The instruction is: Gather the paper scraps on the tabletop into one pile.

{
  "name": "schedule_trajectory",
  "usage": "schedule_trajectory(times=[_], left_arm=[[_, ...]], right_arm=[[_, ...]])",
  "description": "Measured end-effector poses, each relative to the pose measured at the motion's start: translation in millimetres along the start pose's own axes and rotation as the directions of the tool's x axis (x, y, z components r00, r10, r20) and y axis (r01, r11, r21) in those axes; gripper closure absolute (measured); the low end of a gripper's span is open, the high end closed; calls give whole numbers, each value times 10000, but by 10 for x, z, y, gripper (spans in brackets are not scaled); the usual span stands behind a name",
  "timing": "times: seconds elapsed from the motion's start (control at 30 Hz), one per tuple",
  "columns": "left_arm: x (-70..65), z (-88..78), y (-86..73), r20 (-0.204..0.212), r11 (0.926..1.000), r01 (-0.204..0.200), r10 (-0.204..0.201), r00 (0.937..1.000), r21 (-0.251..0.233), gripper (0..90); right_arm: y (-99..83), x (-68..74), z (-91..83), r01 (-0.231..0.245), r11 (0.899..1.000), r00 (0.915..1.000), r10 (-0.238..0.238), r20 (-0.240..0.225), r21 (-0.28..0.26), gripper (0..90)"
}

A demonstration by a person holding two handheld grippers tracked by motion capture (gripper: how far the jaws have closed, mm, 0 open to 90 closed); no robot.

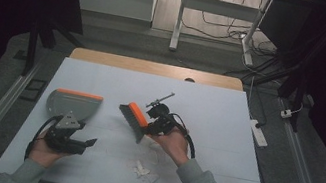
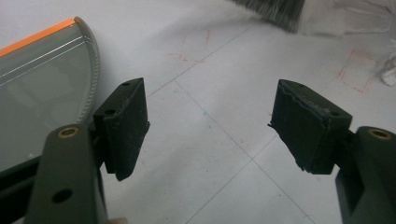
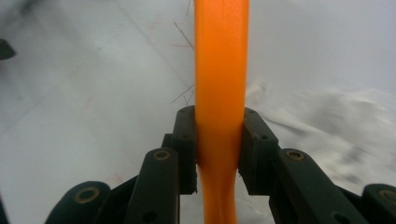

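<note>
Hand-held gripper (image 3: pixel 219 149) clamps orange-backed, grey-bristled brush (image 1: pixel 134 118).

The brush (image 2: pixel 273 11) is cut off by the left gripper view's top edge; the paper scraps (image 3: pixel 327 121) look blurred.

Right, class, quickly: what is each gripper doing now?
Left gripper: tongs open, holding nothing.
Right gripper: tongs shut on the brush.
</note>
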State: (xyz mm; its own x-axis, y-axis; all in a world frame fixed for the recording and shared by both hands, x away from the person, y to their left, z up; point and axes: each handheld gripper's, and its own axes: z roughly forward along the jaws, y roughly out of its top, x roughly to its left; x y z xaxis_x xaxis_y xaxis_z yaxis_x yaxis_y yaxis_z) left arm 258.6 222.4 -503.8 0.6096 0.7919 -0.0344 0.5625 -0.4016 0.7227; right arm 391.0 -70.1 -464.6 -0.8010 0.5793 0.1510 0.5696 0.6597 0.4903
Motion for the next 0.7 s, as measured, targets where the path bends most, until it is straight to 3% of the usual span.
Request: schedule_trajectory(times=[0.1,0.23,0.37,0.53,0.7], left_arm=[[-11,6,3,10,10000,-17,17,10000,2,279],[-12,11,4,5,10000,-27,27,10000,28,280],[-10,2,2,-8,10000,-14,14,10000,5,279],[8,-9,-4,-16,10000,25,-25,10000,-29,279],[3,-4,-4,-18,10000,20,-20,10000,-6,279]], right_arm=[[-13,-27,-117,-130,9992,9999,128,-68,-369,703],[27,24,-246,19,9951,9998,-39,-202,-989,703],[106,79,-273,219,9893,9995,-251,-207,-1446,703],[125,167,-245,471,9903,9974,-537,-474,-1304,703],[-12,291,-359,1046,9897,9921,-1107,-592,-972,703]])
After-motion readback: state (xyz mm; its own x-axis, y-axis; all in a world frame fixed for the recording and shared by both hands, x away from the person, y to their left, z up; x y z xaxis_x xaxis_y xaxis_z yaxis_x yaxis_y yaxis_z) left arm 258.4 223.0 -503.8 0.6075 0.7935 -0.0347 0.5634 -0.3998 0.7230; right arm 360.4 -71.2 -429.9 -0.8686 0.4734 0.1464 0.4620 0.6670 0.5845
